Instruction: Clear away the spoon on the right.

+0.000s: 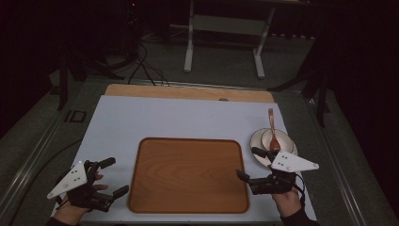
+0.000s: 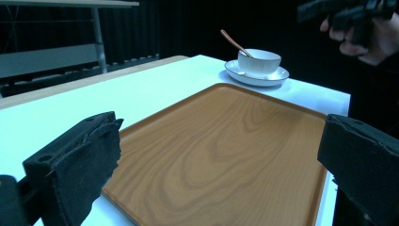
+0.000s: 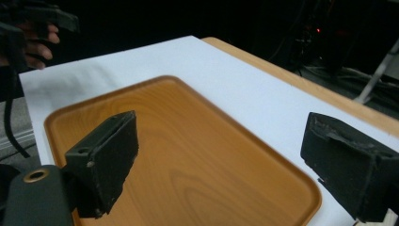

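Tray [image 1: 188, 175] lies bare between both gaping tools, edges unobstructed.

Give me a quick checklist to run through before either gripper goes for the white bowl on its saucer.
1. Left gripper jaws open, nothing between them: ok.
2. Right gripper jaws open, nothing between them: ok.
3. Brown wooden tray bare and flat on the white table cover: ok.
4. Small white bowl upright on the white saucer: ok.
5. Brown spoon leaning in the bowl, handle sticking out; may tip when lifted: not ok.
6. Whether the bowl holds anything: cannot tell.
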Tool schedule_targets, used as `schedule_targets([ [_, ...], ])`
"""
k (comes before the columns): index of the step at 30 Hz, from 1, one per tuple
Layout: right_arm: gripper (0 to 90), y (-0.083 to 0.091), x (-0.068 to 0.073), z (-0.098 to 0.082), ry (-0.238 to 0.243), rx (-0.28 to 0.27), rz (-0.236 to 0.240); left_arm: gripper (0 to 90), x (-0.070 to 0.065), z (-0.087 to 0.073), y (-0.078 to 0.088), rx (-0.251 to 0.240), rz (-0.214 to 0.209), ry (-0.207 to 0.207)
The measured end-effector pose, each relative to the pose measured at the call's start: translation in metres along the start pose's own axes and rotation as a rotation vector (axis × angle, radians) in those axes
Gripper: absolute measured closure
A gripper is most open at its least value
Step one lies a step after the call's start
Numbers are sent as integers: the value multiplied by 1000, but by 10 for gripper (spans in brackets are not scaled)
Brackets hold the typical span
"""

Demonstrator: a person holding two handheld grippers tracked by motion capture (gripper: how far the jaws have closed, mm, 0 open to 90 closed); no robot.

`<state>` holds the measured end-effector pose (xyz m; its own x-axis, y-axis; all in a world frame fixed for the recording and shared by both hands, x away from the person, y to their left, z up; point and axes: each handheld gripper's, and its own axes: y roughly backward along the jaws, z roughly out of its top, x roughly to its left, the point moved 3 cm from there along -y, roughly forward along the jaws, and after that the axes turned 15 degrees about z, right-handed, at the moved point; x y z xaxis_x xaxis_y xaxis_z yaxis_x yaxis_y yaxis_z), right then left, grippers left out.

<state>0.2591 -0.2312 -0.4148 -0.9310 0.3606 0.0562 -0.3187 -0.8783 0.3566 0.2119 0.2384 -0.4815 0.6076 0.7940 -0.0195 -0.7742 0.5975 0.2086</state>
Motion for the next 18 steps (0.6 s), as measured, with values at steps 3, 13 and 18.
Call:
schedule_targets([
  [3,108,4,-1,13,32,-17,9,0,0,0,0,2,-2,0],
  [13,99,14,-10,41,95,-49,-27,0,0,0,0,1,-2,-1],
  [18,99,20,-22,53,102,-71,-53,0,0,0,-1,2,0,0],
])
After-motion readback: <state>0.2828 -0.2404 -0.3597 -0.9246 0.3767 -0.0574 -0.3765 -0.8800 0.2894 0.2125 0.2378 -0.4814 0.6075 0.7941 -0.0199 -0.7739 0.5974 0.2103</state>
